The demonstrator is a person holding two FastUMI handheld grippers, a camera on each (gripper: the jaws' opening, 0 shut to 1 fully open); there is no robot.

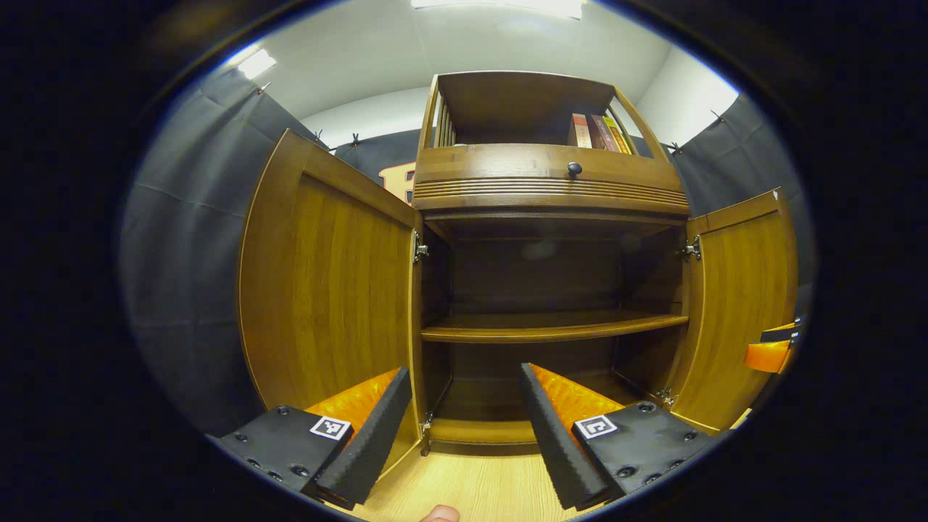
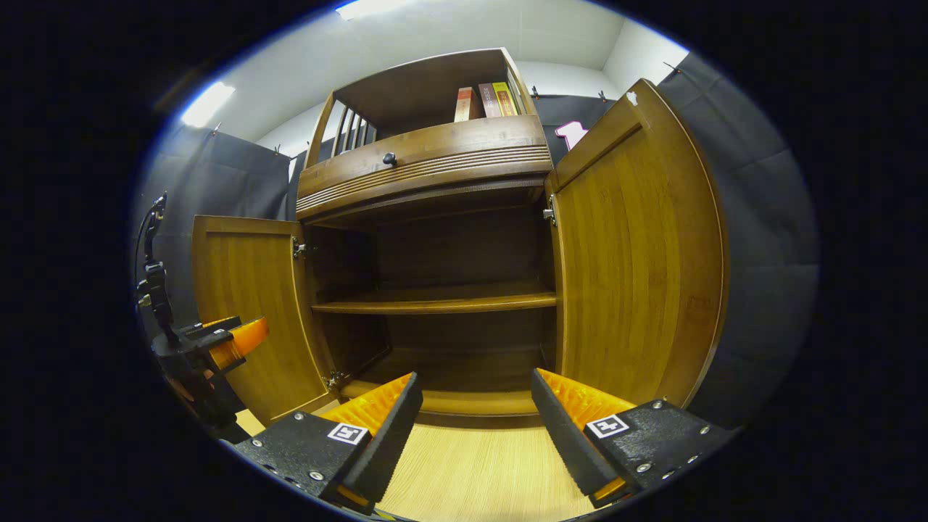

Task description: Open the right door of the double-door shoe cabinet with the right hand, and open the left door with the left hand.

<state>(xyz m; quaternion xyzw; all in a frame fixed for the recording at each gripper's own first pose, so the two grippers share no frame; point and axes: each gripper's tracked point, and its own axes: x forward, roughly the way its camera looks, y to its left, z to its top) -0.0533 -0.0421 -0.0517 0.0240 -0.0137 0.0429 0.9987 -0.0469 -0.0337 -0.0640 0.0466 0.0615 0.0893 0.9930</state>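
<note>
Nearest the lens in the left gripper view, the left gripper [image 1: 457,428] shows its two fingers spread wide apart with nothing between them, hanging above the pale wood-grain floor [image 1: 478,486]; a fingertip of the person [image 1: 440,514] peeks in at the bottom edge. Just beyond stands the brown wooden double-door shoe cabinet [image 1: 551,217], with both doors swung outward. Its left door [image 1: 326,290] stands open on the left side of this view, close beside the near finger, and its right door [image 1: 739,304] stands open on the far side. Between them the dark interior is exposed, with one wooden shelf [image 1: 551,326] across the middle. Above the doors a ribbed drawer front carries a small round black knob [image 1: 574,168], and a few upright books [image 1: 598,132] stand in the open top compartment. At the right edge of this view the tip of the other gripper shows beside the right door. In the right gripper view, the right gripper [image 2: 475,424] likewise holds its fingers wide apart and empty above the floor, close to the right door's inner face. There the left gripper is seen farther off at the left, next to the open left door, touching neither it nor the cabinet as far as can be told.
</note>
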